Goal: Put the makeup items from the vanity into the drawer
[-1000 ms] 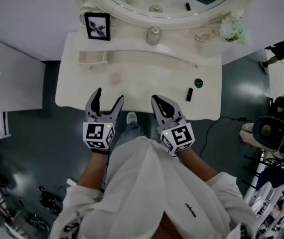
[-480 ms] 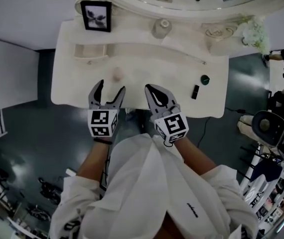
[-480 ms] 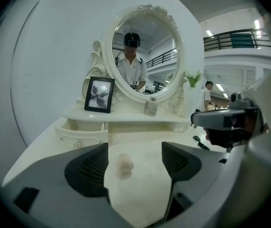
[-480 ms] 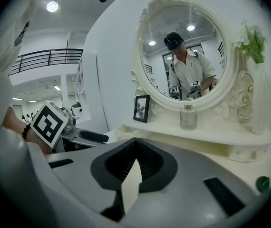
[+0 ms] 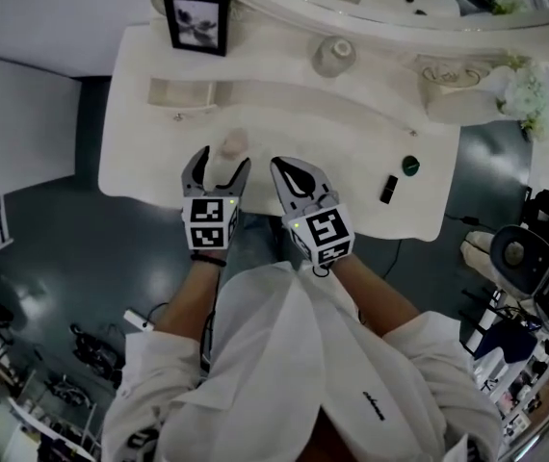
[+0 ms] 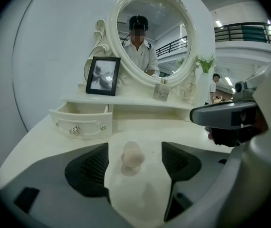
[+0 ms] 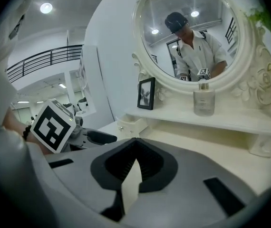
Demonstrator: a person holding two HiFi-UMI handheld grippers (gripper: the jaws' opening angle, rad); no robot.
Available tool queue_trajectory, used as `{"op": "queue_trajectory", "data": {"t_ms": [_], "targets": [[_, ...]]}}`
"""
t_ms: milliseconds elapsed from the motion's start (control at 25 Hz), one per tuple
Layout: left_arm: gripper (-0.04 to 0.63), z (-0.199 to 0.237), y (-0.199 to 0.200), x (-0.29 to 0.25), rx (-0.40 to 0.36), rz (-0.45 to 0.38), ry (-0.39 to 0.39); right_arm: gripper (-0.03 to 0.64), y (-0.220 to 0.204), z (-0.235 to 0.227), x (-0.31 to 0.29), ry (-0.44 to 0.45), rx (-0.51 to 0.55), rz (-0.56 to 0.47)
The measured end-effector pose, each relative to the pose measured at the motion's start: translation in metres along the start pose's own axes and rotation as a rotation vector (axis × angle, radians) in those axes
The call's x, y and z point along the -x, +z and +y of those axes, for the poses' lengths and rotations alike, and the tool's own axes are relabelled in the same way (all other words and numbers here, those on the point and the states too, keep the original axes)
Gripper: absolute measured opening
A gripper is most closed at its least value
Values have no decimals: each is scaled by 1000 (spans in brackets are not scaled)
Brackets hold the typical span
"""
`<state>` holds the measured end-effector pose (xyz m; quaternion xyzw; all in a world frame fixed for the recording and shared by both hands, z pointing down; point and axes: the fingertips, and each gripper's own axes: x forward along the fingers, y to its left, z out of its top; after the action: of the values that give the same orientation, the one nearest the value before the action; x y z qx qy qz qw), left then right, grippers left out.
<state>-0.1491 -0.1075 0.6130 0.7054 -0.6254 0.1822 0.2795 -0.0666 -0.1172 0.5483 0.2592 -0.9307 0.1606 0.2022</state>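
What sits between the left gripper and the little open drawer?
A small pale sponge stands there, framed by the open jaws; the left gripper view shows it.

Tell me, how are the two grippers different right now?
The left gripper has its fingers spread apart; the right gripper has them closed tip to tip. A pale egg-shaped sponge stands between the left gripper's fingers, untouched; the right gripper has nothing between its fingers. Both hover at the front edge of the vanity.

Perhaps a sponge [image 6: 132, 156] before drawer [image 6: 82, 124]
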Motion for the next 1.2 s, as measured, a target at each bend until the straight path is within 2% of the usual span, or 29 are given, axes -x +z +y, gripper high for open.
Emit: {"op": "queue_trajectory", "data": {"t_ms": [280,680,880,1000,1200], "targets": [[364,-1,-12,-29,-15,57,6,18,-24,-14,-30,-6,-22,88],[313,2,-24,-44,-11,93,50,18,-44,-27,-47,-19,-39,122],[264,3,-28,-48,-28,112,71,18,-46,-27,-53,-18,-33,126],[193,2,-26,-48,-47,112,83,18,-49,-28,-52,-17,-33,132],[167,1,-20,-42,-52,99,80,18,-45,-29,-52,-18,-29,128]]}}
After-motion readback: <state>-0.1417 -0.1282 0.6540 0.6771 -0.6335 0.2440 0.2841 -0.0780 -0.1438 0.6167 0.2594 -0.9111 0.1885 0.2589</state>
